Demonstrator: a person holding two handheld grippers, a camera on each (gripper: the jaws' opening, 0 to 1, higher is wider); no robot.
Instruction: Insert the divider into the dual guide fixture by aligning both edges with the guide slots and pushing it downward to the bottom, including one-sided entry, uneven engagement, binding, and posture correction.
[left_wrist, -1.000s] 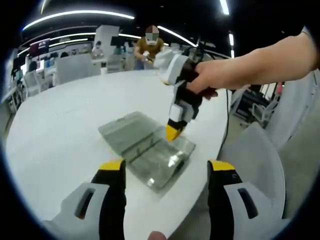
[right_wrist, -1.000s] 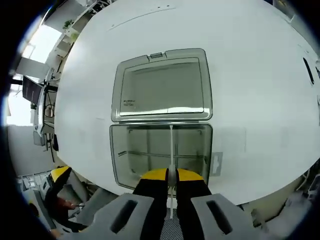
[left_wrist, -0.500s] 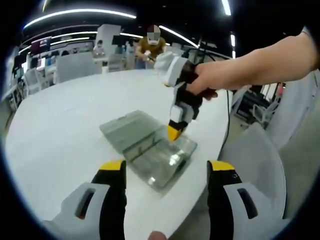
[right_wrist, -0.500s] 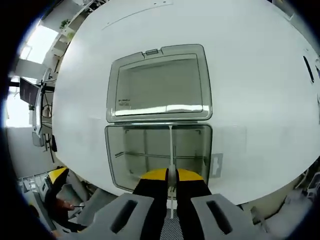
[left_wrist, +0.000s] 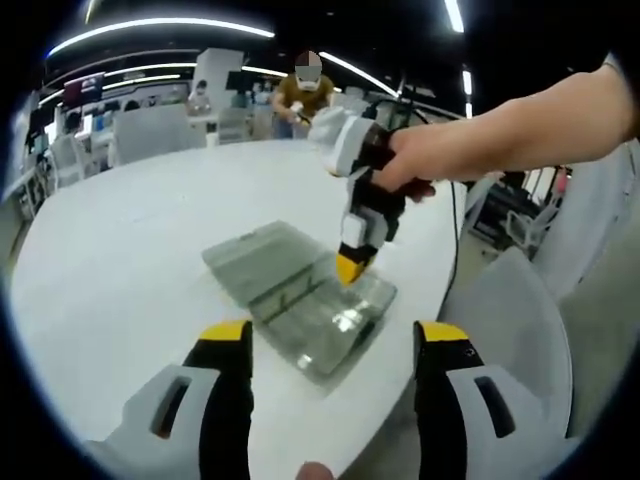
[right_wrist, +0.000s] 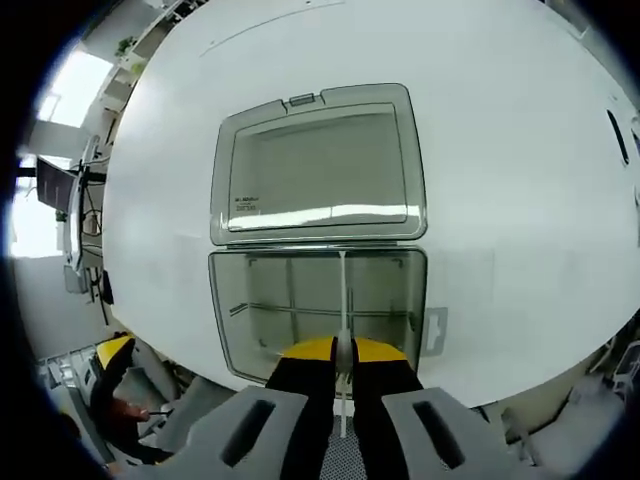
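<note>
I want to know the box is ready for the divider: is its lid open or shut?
Open. In the right gripper view the lid lies flat on the table, hinged back from the clear box, whose compartments are exposed.

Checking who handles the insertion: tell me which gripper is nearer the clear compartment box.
Right. The right gripper is down at the clear compartment box, shut on the divider. The left gripper hangs open, back from the box's near edge.

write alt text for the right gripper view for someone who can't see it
The right gripper, shut on a thin white divider, holds it edge-on over the base of an open clear plastic box on a white table, its lid lying flat beyond.
</note>
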